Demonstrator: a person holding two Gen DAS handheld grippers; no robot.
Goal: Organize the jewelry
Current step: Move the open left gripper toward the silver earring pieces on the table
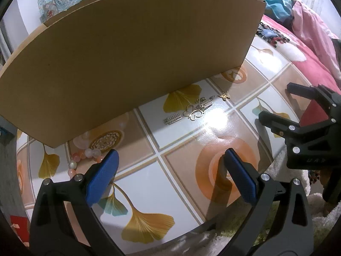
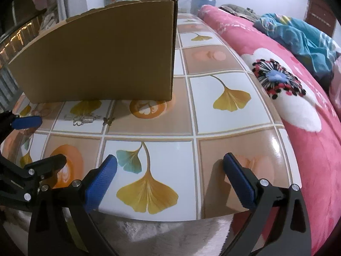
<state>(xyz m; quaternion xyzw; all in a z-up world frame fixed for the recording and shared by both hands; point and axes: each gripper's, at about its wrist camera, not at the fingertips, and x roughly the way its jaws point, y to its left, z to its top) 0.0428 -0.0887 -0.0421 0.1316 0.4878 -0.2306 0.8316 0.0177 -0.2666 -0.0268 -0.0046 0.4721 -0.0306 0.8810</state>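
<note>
A small heap of metal jewelry (image 1: 190, 109) lies on the glossy tiled table (image 1: 149, 181) in front of a cardboard box (image 1: 132, 59): a butterfly-outline pendant, two ribbed silver pieces and a little gold butterfly charm (image 1: 223, 95). A bead bracelet (image 1: 85, 156) of pink and white beads lies at the box's left corner, partly behind my left finger. My left gripper (image 1: 171, 171) hovers open over the table, nothing between its blue pads. My right gripper (image 2: 170, 176) is open too, above a ginkgo-leaf tile near the table's front edge. The jewelry (image 2: 84, 118) also shows far left in the right wrist view.
The cardboard box (image 2: 102, 57) stands upright across the back of the table. A pink flowered blanket (image 2: 298, 111) and teal cloth (image 2: 302, 40) lie along the right side. A pale fluffy rug (image 2: 159, 236) lies below the front edge.
</note>
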